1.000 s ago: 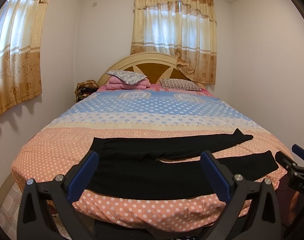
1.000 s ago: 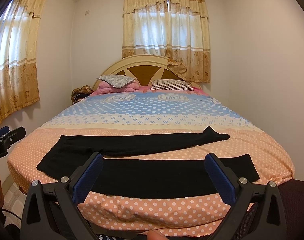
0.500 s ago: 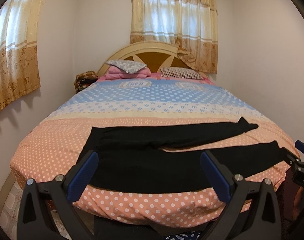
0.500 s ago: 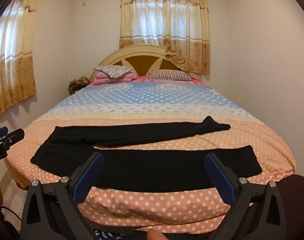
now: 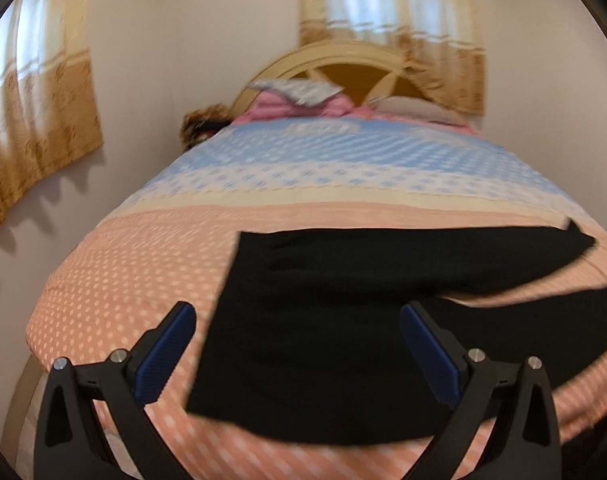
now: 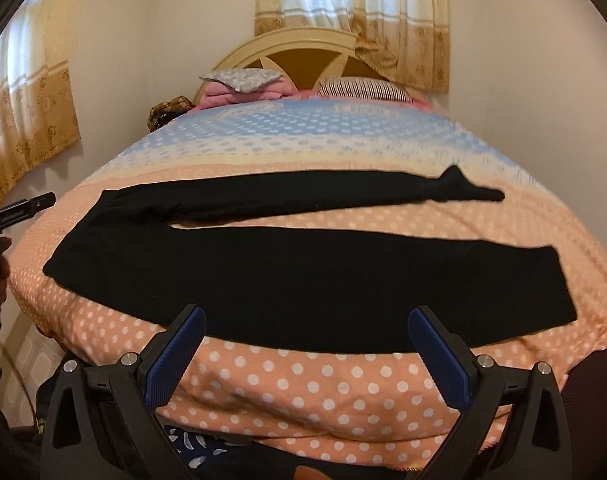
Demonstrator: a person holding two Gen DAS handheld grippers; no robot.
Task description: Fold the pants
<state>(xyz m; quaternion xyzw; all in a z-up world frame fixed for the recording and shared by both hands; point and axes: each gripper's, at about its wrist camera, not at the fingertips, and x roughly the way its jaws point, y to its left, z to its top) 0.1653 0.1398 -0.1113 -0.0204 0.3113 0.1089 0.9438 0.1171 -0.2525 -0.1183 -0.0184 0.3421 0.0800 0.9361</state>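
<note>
1. Pants (image 6: 311, 268), black, lie spread flat across the near, peach polka-dot end of the bed (image 6: 303, 384), waistband toward your left and both legs running toward your right.
2. Your left wrist view is smeared with blur; in it the pants (image 5: 323, 340) fill the space ahead of the left tongs (image 5: 297, 356), and their leg ends run out of frame on the right edge, so you cannot see the cuffs there.
3. Your left tongs are spread wide, nothing between the blue pads (image 5: 165, 360), hovering over the waistband end; whether they touch the cloth cannot be told.
4. Your right tongs (image 6: 307, 354) are likewise released and empty, held above the bed's front edge, just short of the nearer leg.
5. In the right wrist view, only a sliver of your left tool shows at the left border, mostly cut off.
6. Pillows (image 6: 243, 80) and a headboard (image 6: 299, 46) sit at the far end; a brown patterned bundle (image 6: 169, 110) beside the bed is too small to identify.
7. Pale emblems on the blue band of the bedcover may carry lettering, but it is unreadable.
</note>
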